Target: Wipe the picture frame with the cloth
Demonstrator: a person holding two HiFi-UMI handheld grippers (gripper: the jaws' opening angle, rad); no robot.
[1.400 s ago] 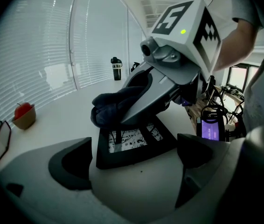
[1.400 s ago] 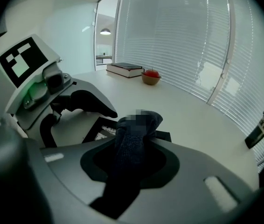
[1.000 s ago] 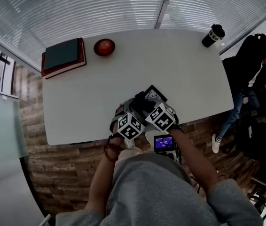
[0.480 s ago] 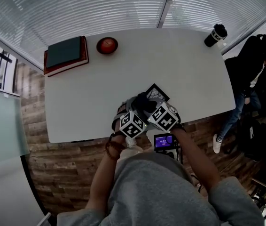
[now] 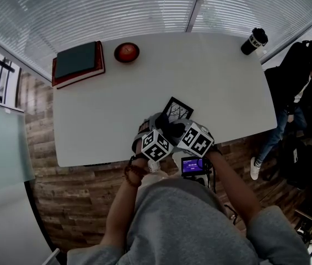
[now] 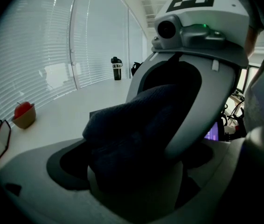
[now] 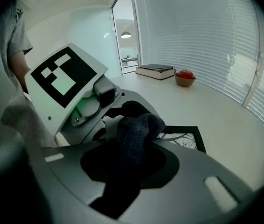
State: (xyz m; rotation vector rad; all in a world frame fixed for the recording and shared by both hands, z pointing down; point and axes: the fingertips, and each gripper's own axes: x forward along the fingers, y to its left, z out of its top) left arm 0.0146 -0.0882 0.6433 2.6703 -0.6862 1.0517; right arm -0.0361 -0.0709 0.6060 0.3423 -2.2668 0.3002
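Observation:
A black picture frame (image 5: 177, 111) with a tree print rests near the white table's front edge; the right gripper view shows its far corner (image 7: 184, 137). A dark cloth (image 5: 170, 126) sits bunched on the frame's near part. My right gripper (image 5: 173, 128) is shut on the cloth (image 7: 134, 134), which fills its jaws. From the left, my left gripper (image 5: 163, 129) meets it, and in the right gripper view its fingers (image 7: 106, 118) close over the frame's near corner. The cloth (image 6: 136, 125) blocks most of the left gripper view.
Stacked books (image 5: 76, 63) and a bowl holding a red apple (image 5: 127, 52) stand at the table's far left. A black cup (image 5: 253, 41) is at the far right corner. A person (image 5: 294, 87) sits beyond the right edge. A small lit screen (image 5: 192, 166) hangs below the grippers.
More of the picture frame shows beyond the cloth than a second ago, and it has shifted slightly left. Both grippers stay together at the table's front edge.

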